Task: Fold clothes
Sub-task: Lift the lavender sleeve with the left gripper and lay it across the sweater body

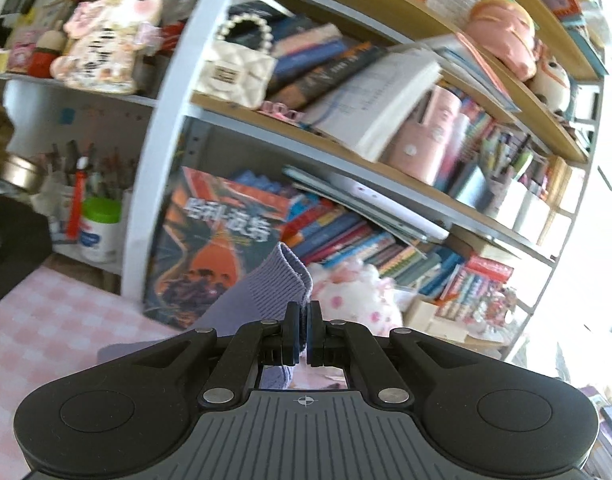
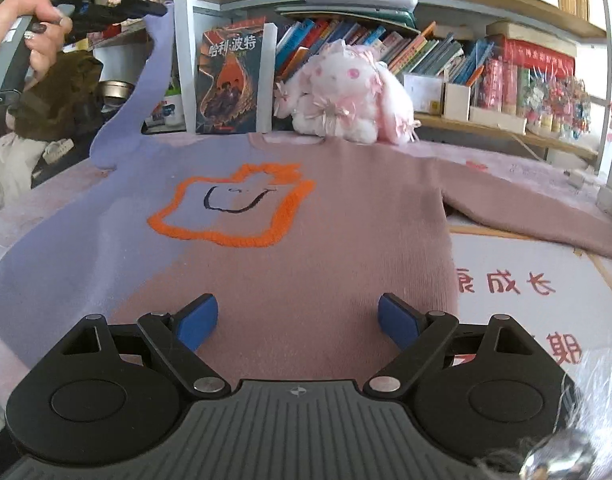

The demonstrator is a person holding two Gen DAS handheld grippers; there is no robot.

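A knitted sweater [image 2: 306, 264], half lilac and half dusty pink, lies flat on the table with an orange outlined shape [image 2: 234, 204] on its chest. Its lilac left sleeve [image 2: 146, 80] is lifted off the table toward the upper left. My left gripper [image 1: 303, 334] is shut on the ribbed lilac cuff [image 1: 274, 284] and holds it high; it also shows in the right wrist view [image 2: 146, 8], held by a hand. My right gripper [image 2: 297, 320] is open and empty, low over the sweater's lower hem. The pink right sleeve [image 2: 538, 216] lies stretched out to the right.
A bookshelf [image 2: 426, 4] full of books stands behind the table. A pink-and-white plush toy [image 2: 346, 96] and an upright book [image 2: 230, 76] sit at the table's back edge. A white printed sheet [image 2: 526, 280] lies at the right. The tablecloth [image 1: 46, 320] is pink checked.
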